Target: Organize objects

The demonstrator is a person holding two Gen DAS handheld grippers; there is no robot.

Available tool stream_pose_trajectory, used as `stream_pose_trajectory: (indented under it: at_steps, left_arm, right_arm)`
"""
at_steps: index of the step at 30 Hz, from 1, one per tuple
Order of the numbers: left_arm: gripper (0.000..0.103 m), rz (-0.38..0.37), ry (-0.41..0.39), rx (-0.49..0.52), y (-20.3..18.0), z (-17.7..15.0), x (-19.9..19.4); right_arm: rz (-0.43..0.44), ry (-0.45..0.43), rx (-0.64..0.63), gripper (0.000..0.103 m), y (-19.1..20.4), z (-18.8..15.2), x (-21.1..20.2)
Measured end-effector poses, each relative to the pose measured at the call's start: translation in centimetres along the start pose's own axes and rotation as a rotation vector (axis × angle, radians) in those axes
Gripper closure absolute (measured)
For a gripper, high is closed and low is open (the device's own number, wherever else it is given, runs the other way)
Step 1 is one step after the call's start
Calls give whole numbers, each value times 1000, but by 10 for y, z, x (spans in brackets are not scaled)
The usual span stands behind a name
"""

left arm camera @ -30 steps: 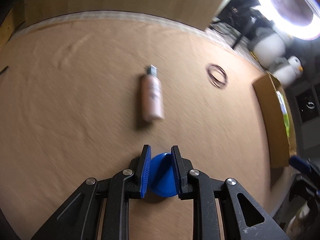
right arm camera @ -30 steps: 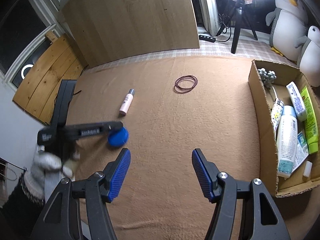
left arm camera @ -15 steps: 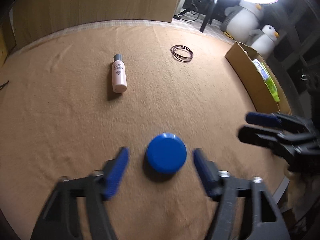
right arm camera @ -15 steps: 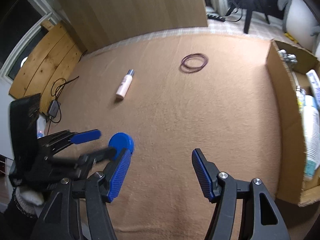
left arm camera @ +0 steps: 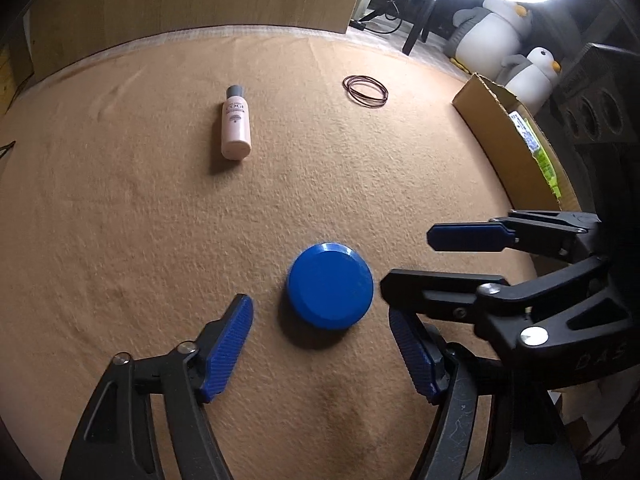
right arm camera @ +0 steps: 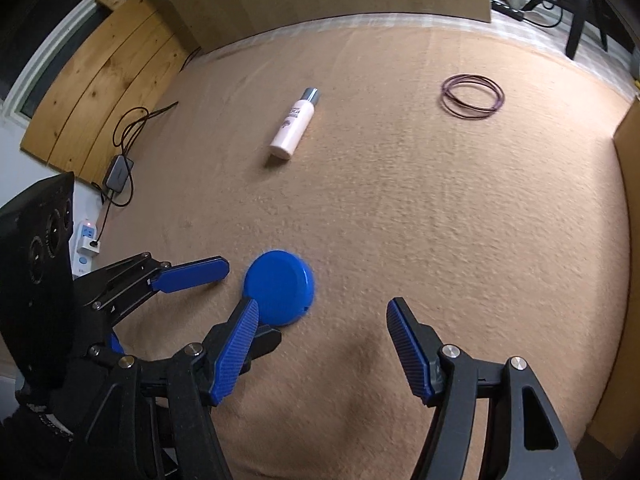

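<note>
A round blue tin (left arm camera: 330,284) (right arm camera: 278,292) lies flat on the tan cloth. My left gripper (left arm camera: 320,308) hangs just behind it with the jaws wide and closing; the pads do not touch it. From the right comes my right gripper (left arm camera: 408,260) (right arm camera: 322,306), jaws apart and opening a little, nothing between them. Its left fingertip (right arm camera: 248,320) overlaps the tin's near edge in the right wrist view. A pink bottle (left arm camera: 236,128) (right arm camera: 294,124) with a grey cap lies farther back. Thin dark rings (left arm camera: 366,92) (right arm camera: 472,96) lie beyond it to the right.
A cardboard box (left arm camera: 508,148) (right arm camera: 628,200) holding tubes stands along the right edge of the cloth. Two toy penguins (left arm camera: 500,28) sit behind it under a ring light. A wooden board leans at the back. A power strip (right arm camera: 86,236) and cables lie on the floor at left.
My left gripper, shut on the blue tin a second ago, has let go; the tin now lies flat. The right gripper has come down and in, close beside the tin.
</note>
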State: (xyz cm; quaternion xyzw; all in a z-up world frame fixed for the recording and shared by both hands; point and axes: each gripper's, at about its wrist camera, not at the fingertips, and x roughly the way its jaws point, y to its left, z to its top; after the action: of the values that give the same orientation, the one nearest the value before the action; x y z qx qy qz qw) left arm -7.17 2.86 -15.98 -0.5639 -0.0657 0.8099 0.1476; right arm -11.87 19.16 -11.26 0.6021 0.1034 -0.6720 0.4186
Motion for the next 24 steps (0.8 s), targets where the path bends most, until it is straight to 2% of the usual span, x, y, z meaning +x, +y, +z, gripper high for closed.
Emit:
stream_pose_trajectory:
  at_steps: [2,5,8,16,24]
  left_arm:
    - [44,-7,9,5,0,0,2]
    - [52,-19,14,6,-1,-1,4]
    - [59,-33,19,2,-1,-1,5]
    - [64,-44,32,4,-4,0,9]
    - [64,-32,19,38,-19,3,6]
  right_arm:
    - [12,12,3,40,3,2,3]
    - [35,32,16,41,6,4,9]
    - [54,44,20,51,9,5,12]
    - [89,64,42,71,9,7,19]
    - [72,38,61,72,5,4,11]
